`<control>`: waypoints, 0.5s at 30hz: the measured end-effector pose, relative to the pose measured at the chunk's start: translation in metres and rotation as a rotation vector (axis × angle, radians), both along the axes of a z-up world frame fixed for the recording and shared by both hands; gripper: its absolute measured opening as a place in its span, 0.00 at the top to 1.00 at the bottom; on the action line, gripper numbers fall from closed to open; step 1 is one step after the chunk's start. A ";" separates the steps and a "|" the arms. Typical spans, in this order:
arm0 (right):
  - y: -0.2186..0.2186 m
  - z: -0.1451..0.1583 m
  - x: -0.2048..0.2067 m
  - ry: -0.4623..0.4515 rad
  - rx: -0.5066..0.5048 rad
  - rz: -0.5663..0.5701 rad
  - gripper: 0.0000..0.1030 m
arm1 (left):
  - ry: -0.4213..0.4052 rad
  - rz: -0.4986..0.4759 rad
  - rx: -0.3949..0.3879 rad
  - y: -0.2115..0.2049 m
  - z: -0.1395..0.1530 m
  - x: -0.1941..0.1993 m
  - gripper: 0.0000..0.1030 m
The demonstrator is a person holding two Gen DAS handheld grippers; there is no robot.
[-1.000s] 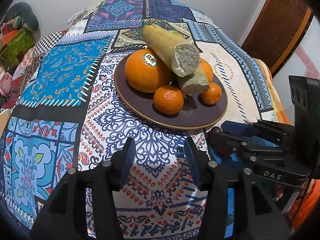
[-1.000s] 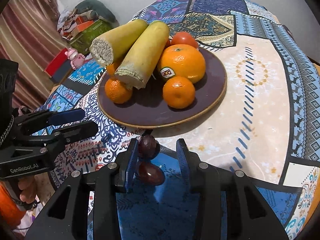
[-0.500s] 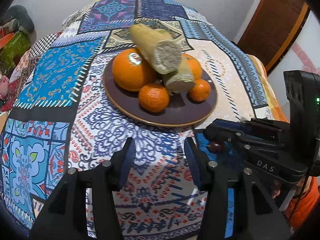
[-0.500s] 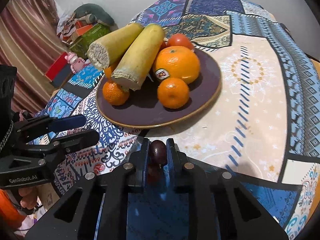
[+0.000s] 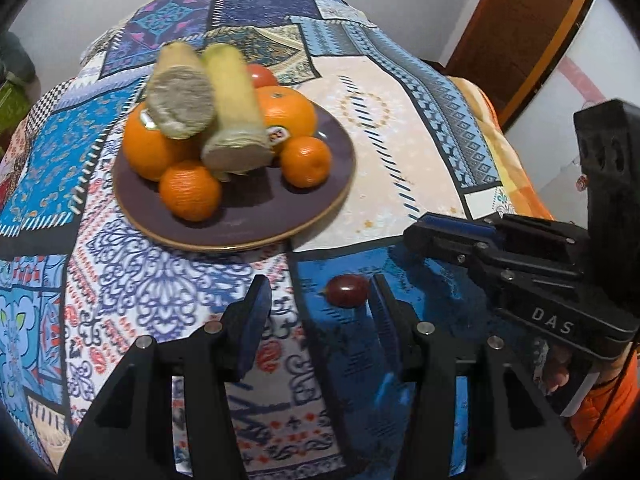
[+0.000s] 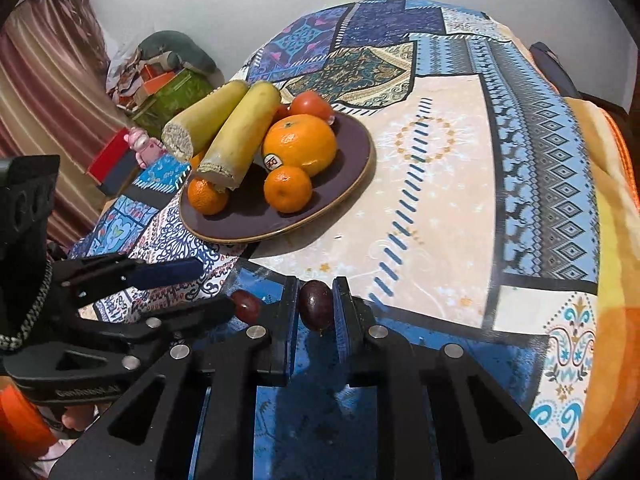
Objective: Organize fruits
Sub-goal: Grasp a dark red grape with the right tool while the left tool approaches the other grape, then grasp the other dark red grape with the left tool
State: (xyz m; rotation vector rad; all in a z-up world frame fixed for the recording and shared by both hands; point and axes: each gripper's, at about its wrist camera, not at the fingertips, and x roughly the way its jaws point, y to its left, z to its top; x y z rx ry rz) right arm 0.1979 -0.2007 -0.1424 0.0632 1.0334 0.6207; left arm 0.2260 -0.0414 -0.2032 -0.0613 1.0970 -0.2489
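Note:
A dark purple plate (image 5: 256, 224) (image 6: 352, 184) holds oranges (image 5: 292, 114) (image 6: 300, 144), small mandarins (image 5: 190, 190) (image 6: 287, 194), a tomato (image 6: 311, 105) and two yellow cut stalks (image 5: 230, 108) (image 6: 244, 136). My right gripper (image 6: 316, 306) is shut on a dark red grape (image 6: 316, 306), lifted above the blue cloth patch; it also shows in the left wrist view (image 5: 448, 236). A second red grape (image 5: 347, 289) (image 6: 245, 306) lies on the cloth between my open left gripper's (image 5: 320, 300) fingers, close to the right one.
The patterned patchwork cloth (image 6: 440, 184) covers the rounded table. Left of the table are a curtain (image 6: 36, 80), boxes (image 6: 168, 88) and a pink toy (image 6: 140, 148). A brown door (image 5: 516, 28) stands at the far right.
My right gripper closed on one grape and lifted it off the cloth. My left gripper moved right and forward, so the other grape now lies between its fingers.

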 end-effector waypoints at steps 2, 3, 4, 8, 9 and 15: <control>-0.002 0.000 0.000 -0.002 0.004 -0.002 0.85 | 0.006 -0.014 0.009 -0.006 -0.003 0.001 0.51; -0.004 0.000 0.000 0.000 0.009 -0.003 0.85 | 0.007 -0.020 0.013 -0.008 -0.005 0.001 0.51; -0.004 0.000 0.001 0.001 0.013 -0.004 0.85 | 0.008 -0.026 0.020 -0.010 -0.007 0.001 0.51; -0.005 -0.001 0.001 0.006 0.023 -0.007 0.85 | 0.005 -0.037 0.029 -0.015 -0.010 0.002 0.53; -0.005 -0.002 0.001 0.006 0.024 -0.006 0.85 | 0.005 -0.039 0.031 -0.016 -0.011 0.002 0.54; -0.006 -0.002 0.002 0.008 0.030 -0.010 0.85 | 0.011 -0.059 0.026 -0.023 -0.017 0.005 0.70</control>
